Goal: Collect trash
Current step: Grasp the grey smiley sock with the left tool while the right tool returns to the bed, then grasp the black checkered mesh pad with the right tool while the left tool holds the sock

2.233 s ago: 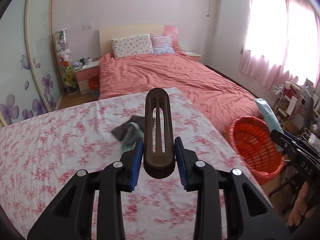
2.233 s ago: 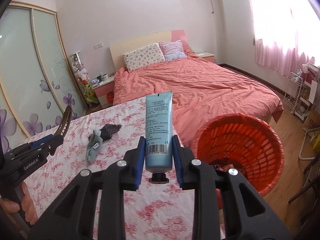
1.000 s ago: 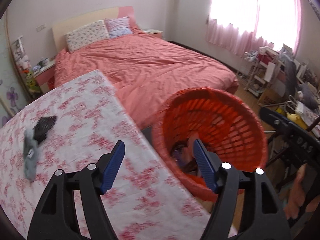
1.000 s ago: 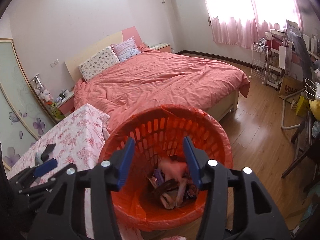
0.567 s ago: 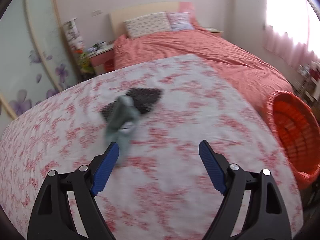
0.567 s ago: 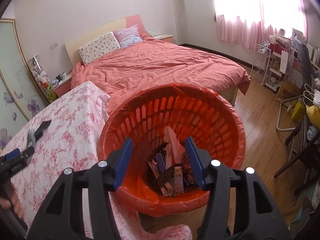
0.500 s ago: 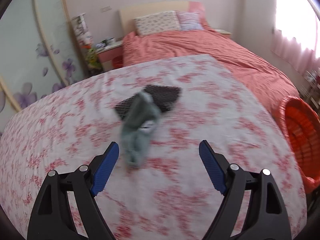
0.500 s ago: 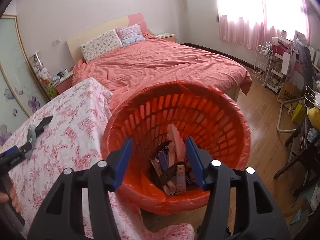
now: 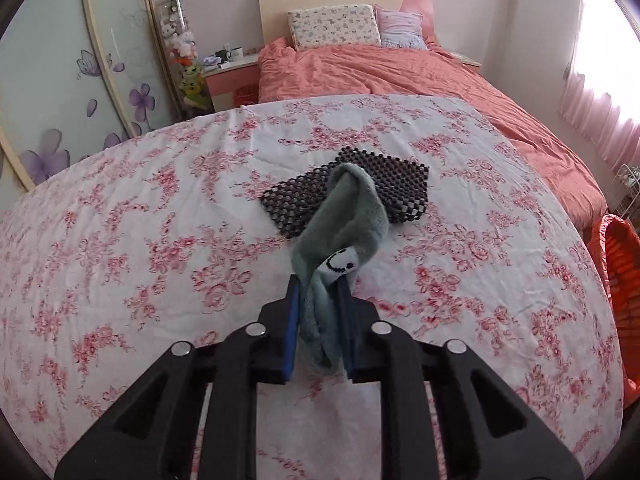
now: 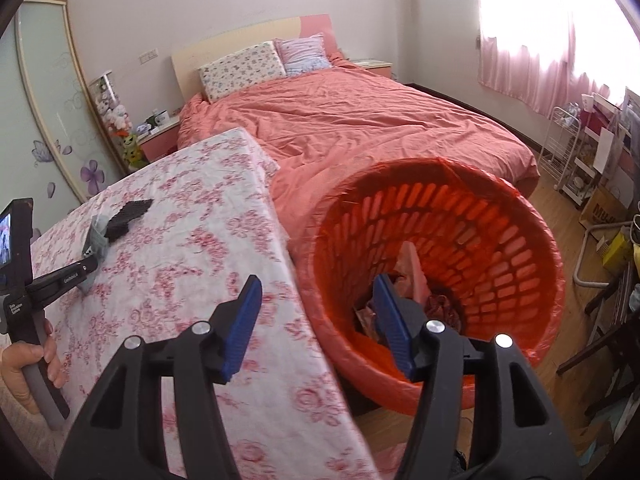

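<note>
So the left gripper [image 9: 318, 328] has its blue fingers [image 9: 289, 328] clamped on the near end of a grey-green fuzzy sock [image 9: 340, 232] (there's a little smiley face patch on it). The sock's far end loops up and drapes over a black mesh mat [image 9: 400, 188] that lies flat on the worktop [image 9: 120, 240], which is covered in a white cloth with pink flowers. From the right wrist view you can see the same thing from the side: the left gripper [image 10: 90, 262] pinching the sock [image 10: 96, 236] right beside the mat [image 10: 128, 212], with the person's hand [image 10: 24, 364] wrapped around the handle.

The right gripper [image 10: 316, 324] is empty, fingers [image 10: 242, 320] spread wide apart, hanging over the worktop's edge and the near rim of the orange trash basket [image 10: 500, 240]. The basket sits on the wood floor just beside the worktop and has wrappers and crumpled bits [image 10: 416, 280] in the bottom. A bed with a salmon duvet [image 10: 360, 128] is behind all of it.
</note>
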Demonstrator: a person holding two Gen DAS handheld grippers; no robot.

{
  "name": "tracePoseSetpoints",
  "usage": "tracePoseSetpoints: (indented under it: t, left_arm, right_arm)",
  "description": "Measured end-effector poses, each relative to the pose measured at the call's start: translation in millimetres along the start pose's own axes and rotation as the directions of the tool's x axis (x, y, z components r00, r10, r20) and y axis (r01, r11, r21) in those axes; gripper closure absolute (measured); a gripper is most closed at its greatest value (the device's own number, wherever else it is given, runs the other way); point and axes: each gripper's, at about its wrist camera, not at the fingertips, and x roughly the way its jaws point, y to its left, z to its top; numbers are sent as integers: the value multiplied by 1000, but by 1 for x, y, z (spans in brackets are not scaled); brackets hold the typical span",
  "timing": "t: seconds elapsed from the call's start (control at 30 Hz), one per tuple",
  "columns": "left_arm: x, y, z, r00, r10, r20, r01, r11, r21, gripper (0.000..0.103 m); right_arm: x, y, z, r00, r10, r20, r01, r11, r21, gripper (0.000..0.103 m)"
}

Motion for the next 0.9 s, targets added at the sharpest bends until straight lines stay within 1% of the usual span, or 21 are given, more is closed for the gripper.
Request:
tracePoseSetpoints:
  t: [0.1, 0.2, 0.3, 0.37, 0.43, 0.5, 0.57, 0.63, 0.7, 0.77, 0.83, 0.9]
  left_arm:
    - [-4, 20, -7, 1000, 10, -2, -10, 1000, -7, 87]
    - [-10, 50, -16, 999, 35, -7, -35, 999, -33, 87]
    - [-15, 84, -25, 997, 80, -8, -80, 995, -57, 87]
    - [-15, 97, -26, 995, 99, -12, -100, 993, -66, 87]
    - [-12, 109, -27, 995, 92, -22, -94, 992, -89, 86]
    - [-11, 114, -28, 997, 78, -25, -80, 991, -107, 81]
    - [-9, 114, -27, 996, 85, -18, -87, 991, -102, 71]
    - [-6, 114, -27, 996, 93, -12, -94, 990, -101, 64]
    - [-4, 118, -26, 997, 79, -10, -80, 990, -120, 62]
    - [-4, 124, -27, 998, 69, -13, -70, 987, -142, 54]
    - [-4, 130, -28, 999, 50, -14, -52, 983, -173, 51]
    - [-4, 130, -29, 999, 49, -14, -51, 984, -171, 50]
  right_arm:
    - [5, 23, 0, 999, 33, -12, -34, 999, -34, 45]
    - [13, 51, -2, 997, 66, -30, -68, 995, -74, 45]
    - [22, 82, -3, 993, 107, -44, -111, 988, -112, 45]
    - [31, 105, 0, 988, 142, -55, -148, 981, -128, 45]
    - [39, 124, 3, 983, 172, -62, -179, 975, -132, 45]
    - [50, 147, 9, 978, 196, -67, -203, 970, -136, 45]
    - [61, 167, 16, 976, 207, -69, -215, 965, -148, 45]
    - [72, 187, 22, 975, 210, -67, -219, 962, -163, 45]
    - [86, 206, 29, 974, 213, -73, -223, 958, -178, 45]
    - [100, 220, 35, 976, 201, -85, -214, 958, -191, 45]
    - [116, 234, 40, 977, 187, -100, -204, 959, -198, 45]
    - [127, 244, 43, 978, 174, -115, -195, 958, -208, 45]
